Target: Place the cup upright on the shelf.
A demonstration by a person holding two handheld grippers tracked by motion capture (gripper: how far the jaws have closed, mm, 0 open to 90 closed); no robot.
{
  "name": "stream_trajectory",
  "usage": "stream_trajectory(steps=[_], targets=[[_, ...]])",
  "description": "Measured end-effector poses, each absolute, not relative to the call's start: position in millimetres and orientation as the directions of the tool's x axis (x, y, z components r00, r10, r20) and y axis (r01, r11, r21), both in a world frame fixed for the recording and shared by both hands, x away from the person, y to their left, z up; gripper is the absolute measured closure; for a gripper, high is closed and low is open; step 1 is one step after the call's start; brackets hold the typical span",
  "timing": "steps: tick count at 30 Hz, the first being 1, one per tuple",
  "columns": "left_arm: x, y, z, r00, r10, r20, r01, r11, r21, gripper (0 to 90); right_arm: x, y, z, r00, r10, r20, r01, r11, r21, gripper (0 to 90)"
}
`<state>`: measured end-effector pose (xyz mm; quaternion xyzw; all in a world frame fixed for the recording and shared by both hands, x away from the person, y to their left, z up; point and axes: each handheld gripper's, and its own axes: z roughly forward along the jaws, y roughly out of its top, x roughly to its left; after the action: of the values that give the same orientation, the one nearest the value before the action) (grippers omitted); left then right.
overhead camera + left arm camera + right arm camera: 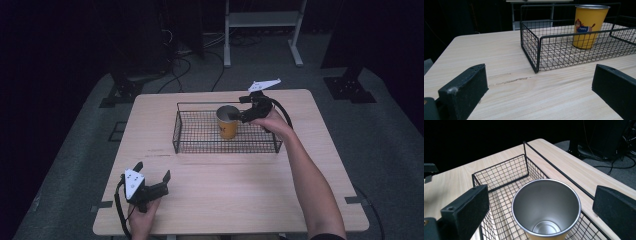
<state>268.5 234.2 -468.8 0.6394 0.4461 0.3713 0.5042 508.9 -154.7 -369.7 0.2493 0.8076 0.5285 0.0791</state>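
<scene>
A yellow metal cup (228, 123) with a cartoon dog print (586, 25) stands upright inside the black wire basket (200, 148) at the table's far middle. My right gripper (239, 116) hovers at the cup's rim from the right, tilted down. It is open, and the cup's bare steel mouth (546, 205) sits between and below its wide-apart jaws without touching them. Low over the table's near left corner, my left gripper (153, 171) stands open and holds nothing. It points toward the basket's near left corner (537, 53).
The wooden table (235, 185) has bare surface between the basket and its near edge. A scratch (509, 81) marks the wood just ahead of the left gripper. Beyond the table, a white frame stand (262, 20), cables and black stand bases sit on the grey floor.
</scene>
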Motion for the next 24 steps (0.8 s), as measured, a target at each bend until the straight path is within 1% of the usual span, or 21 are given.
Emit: stream_trajectory(steps=[4, 11, 24], targets=[[268, 233, -469, 0.325, 0.945, 0.04, 0.196, -0.108, 0.975, 0.0, 505, -160, -367, -0.863, 0.485, 0.139, 0.318, 0.308, 0.897, 0.4], [267, 234, -469, 0.33, 0.943, 0.029, 0.192, -0.097, 0.977, 0.0, 495, -171, -362, -0.861, 0.491, 0.135, 0.311, 0.297, 0.903, 0.4], [267, 233, -469, 0.328, 0.944, 0.041, 0.194, -0.11, 0.975, 0.0, 483, -188, -357, -0.854, 0.499, 0.145, 0.323, 0.29, 0.901, 0.4]])
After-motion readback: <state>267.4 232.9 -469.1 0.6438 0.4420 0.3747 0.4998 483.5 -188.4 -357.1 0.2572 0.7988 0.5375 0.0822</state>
